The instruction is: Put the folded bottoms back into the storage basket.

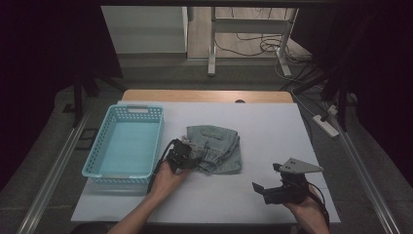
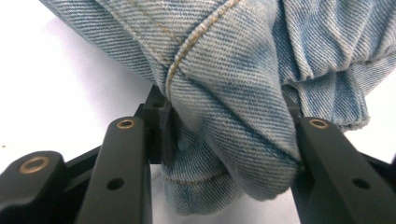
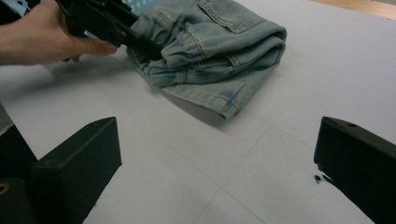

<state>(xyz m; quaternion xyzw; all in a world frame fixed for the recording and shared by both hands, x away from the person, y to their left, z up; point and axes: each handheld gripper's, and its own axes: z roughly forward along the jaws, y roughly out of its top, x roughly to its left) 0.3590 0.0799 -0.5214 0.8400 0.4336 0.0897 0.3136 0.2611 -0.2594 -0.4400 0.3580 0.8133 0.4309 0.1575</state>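
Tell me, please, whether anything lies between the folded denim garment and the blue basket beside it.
Nothing visible does. The left gripper grips the folded denim garment at its basket-side edge, and bare white table separates it from the blue basket.

Faded blue denim jeans (image 1: 217, 147), turquoise basket (image 1: 127, 142)

Nothing readable is showing anywhere: no label, brand, number or sign is turning up on the jeans (image 1: 217, 147), the basket (image 1: 95, 157) or the table (image 1: 272, 126), and the stitching in the left gripper view is carrying no lettering.
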